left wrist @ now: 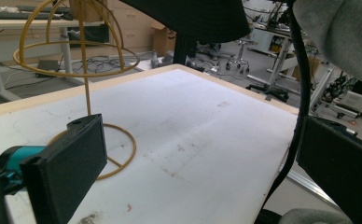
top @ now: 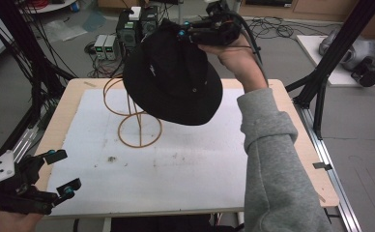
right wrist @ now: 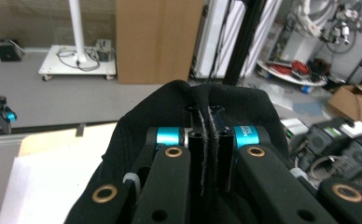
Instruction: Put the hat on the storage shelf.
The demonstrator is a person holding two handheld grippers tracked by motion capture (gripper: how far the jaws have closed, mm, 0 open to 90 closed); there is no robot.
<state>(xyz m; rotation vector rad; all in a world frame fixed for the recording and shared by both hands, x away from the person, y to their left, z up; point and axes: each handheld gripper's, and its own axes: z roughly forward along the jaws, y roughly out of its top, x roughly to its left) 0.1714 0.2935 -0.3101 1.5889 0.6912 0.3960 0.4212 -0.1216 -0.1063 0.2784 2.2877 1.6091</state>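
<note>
My right claw (top: 181, 30) clamped on black hat (top: 173, 79), held above wire stand (top: 132, 113) at far bench (top: 282, 96), left claw (top: 62, 170) wide open, empty, near-left corner

I note a matt black cloth bucket hat (top: 173, 79), a smooth tan wire hat stand (top: 132, 118), and a scuffed white sheet (top: 176, 159) over the wood-edged desk (top: 62, 113).

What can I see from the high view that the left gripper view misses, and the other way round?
High view alone: the whole black fabric bucket hat hanging in the air from the right gripper, and the left gripper open at the table's near-left corner.

Left gripper view alone: a close look along its own black fingers, spread wide apart.

Shared: the yellow wire hat stand, the white-topped wooden table, and the grey sleeve.
</note>
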